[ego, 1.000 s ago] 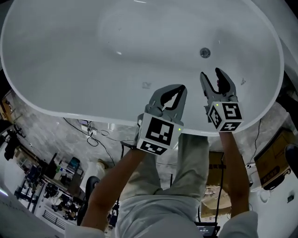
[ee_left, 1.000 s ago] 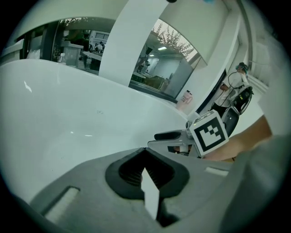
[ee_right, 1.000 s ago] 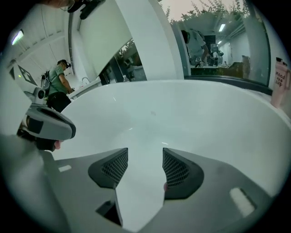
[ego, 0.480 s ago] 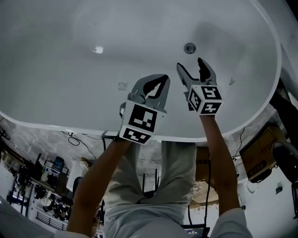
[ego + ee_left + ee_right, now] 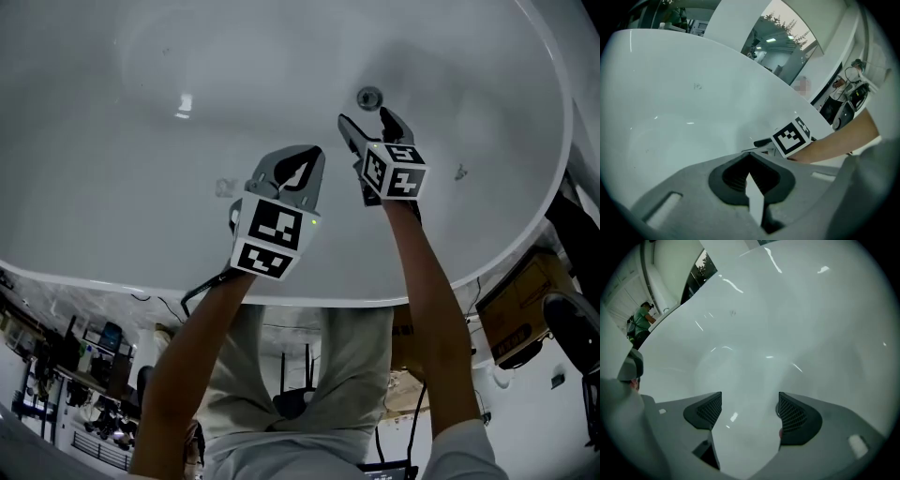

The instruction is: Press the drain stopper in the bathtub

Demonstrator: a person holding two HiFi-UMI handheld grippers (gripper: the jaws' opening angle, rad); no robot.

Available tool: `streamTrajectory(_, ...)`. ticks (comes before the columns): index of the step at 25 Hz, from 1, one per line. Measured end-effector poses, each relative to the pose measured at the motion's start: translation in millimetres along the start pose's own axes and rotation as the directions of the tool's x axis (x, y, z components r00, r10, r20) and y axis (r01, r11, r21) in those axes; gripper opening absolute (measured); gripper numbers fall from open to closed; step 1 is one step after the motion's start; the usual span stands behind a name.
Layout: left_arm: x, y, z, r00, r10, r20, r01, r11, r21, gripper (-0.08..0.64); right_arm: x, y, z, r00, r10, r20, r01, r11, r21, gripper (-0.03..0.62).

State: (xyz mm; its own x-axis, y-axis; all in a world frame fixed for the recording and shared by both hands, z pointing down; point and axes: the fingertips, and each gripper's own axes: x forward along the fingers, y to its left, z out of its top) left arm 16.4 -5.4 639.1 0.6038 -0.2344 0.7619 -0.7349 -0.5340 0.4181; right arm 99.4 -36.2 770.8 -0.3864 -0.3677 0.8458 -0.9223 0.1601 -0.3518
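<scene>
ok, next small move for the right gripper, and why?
Probably lower the right gripper onto the stopper. In the head view the stopper sits just beyond its tips and looks untouched. Its jaws have just been opening, are apart, and have nothing between them.

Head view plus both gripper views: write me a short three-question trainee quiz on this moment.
1. True or false: the grey left gripper has its jaws wide apart.
2. Which is nearer the round metal drain stopper in the white oval bathtub? A) left gripper B) grey right gripper
3. Fill in: the right gripper's jaws stand ____, with nothing between them.
Key: 1 false, they are together. 2 B. 3 open; they have just been opening.
</scene>
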Motion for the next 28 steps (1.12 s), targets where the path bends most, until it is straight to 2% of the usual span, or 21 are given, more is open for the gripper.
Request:
streamTrajectory(11,43.6,9.5,-20.0,0.999,-0.03,-0.018,0.03,1.0,0.005,0.0,59.5,-33.1,-39.6,0.991,-0.011,-0.13,0.013,1.0,0.015,0.389)
streamTrajectory(17,60.6,10.2,-35.9,0.998,-0.048,-0.043,0.048,0.999,-0.001,0.0,86.7,-40.1,-49.3,0.991,0.013,-0.132,-0.005,0.998,0.063,0.411)
streamTrajectory(22,66.4,8.6,-37.4,0.997,-0.062,-0.043,0.062,0.998,-0.008,0.0,100.0,-50.4,-55.4,0.991,0.005,-0.135,0.011,0.993,0.118,0.417)
streamTrajectory(28,69.0,9.9,-36.5,0.997,-0.067,-0.038,0.066,0.998,-0.021,0.0,110.7,-64.6,-67.3,0.986,-0.019,-0.167,0.038,0.993,0.108,0.422)
